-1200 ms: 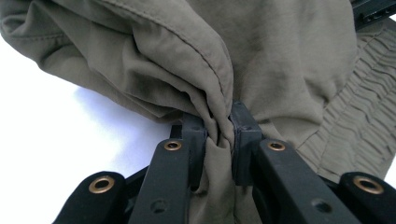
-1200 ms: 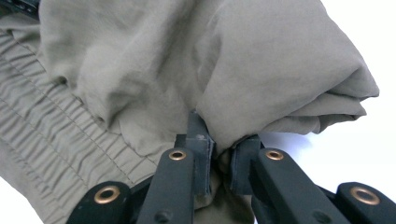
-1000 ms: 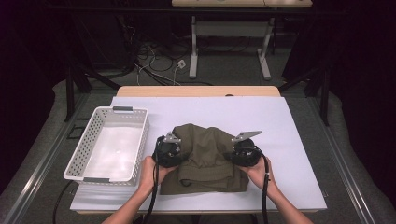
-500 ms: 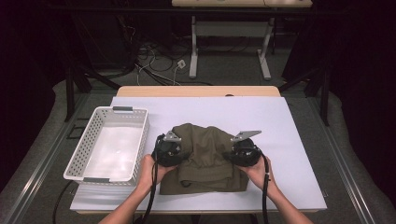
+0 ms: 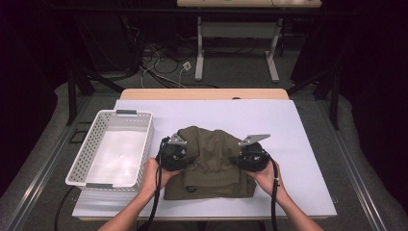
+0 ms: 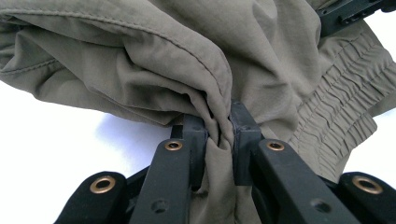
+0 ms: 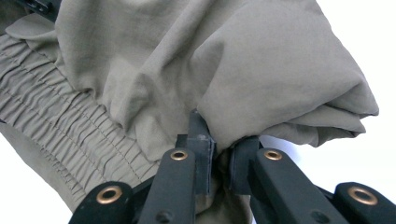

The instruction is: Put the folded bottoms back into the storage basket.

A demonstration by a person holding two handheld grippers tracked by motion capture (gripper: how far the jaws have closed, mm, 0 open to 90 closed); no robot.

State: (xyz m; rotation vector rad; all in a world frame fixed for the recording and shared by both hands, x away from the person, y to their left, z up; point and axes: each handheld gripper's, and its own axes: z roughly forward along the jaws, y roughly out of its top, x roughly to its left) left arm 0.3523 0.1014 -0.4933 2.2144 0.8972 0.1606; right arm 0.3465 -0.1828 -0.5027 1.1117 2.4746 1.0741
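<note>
While both hands sit low at the near half of the table [image 5: 308,125], the olive garment [image 5: 211,159] lies bunched in the middle of the white sheet, just right of the white basket [image 5: 111,144], not touching it as far as the high view shows.

Left gripper [image 5: 174,155]: clamped on a gathered fold at the garment's left edge. In the left gripper view the cloth [image 6: 196,65] is pinched between the two pads; the left gripper [image 6: 219,133] has fabric running down through the gap, so pad faces are hidden. Fold hangs slightly off the sheet there, shadow under it.

Right gripper [image 5: 252,156]: same on the right edge. In the right gripper view the right gripper [image 7: 219,149] bites a thick rolled fold of the cloth [image 7: 261,70]; how many layers are caught cannot be told.

Hard to read:
- Garment type unclear. An elastic, ruched band [image 6: 345,98] shows in the left gripper view and again [image 7: 56,107] in the right gripper view; rest is folded over itself.
- From above, gripper bodies and hands cover both grip points; left hand [image 5: 156,173] and right hand [image 5: 267,175] hide the garment's side edges.
- Near edge of the garment lies flat, a small dark detail on it too small to identify.
- Basket interior looks bare white; its near wall is seen edge-on.
- Forearms are cut off by the bottom of the high view.
- Floor behind the table is dark; cables [image 5: 163,62] and a desk frame [image 5: 235,43] only partly visible.
</note>
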